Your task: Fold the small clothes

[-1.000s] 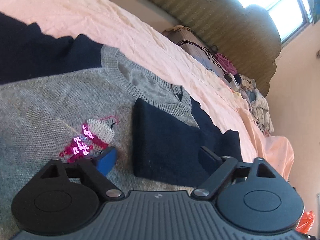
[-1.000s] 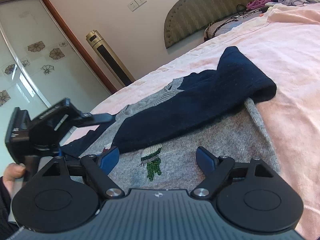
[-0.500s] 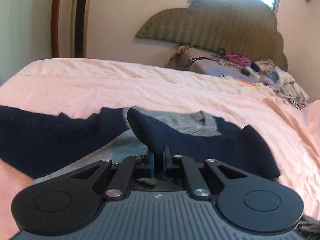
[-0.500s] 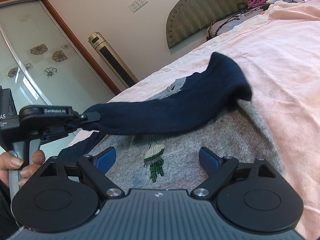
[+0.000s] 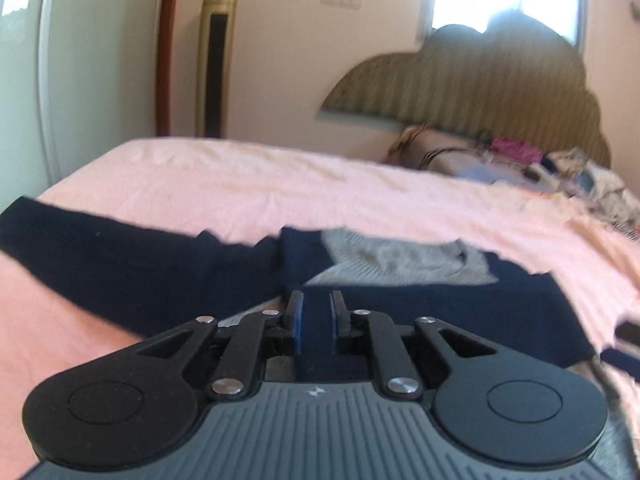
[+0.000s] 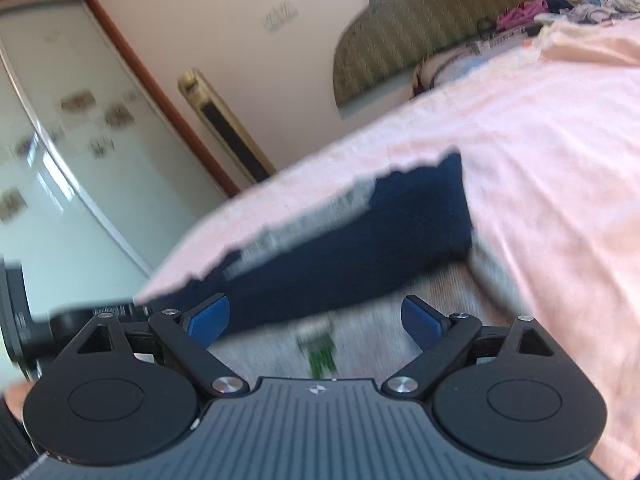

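Note:
A grey sweater [image 6: 460, 292] with navy sleeves lies flat on the pink bed sheet [image 5: 280, 180]. One navy sleeve [image 6: 360, 248] is folded across its chest, above a green sequin motif [image 6: 320, 352]. The other sleeve [image 5: 120, 252] stretches out to the left. My left gripper [image 5: 316, 312] hovers low over the folded sleeve. Its jaws are opening, a narrow gap apart, and navy cloth shows in the gap without the pads pressing on it. My right gripper [image 6: 316, 312] is over the grey chest, its jaws opening wide with nothing between them.
A padded headboard [image 5: 480, 92] and a pile of loose clothes [image 5: 580, 176] stand at the bed's far end. A gold tower fan [image 5: 214, 60] and a glass wardrobe door [image 6: 60, 140] are beyond the bed's left side. A hand [image 6: 16, 396] holds the left gripper's handle.
My left gripper shut on the navy sleeve, lifted it and drew it across the sweater, and now its jaws have parted and the sleeve lies flat. My right gripper's jaws widened a little.

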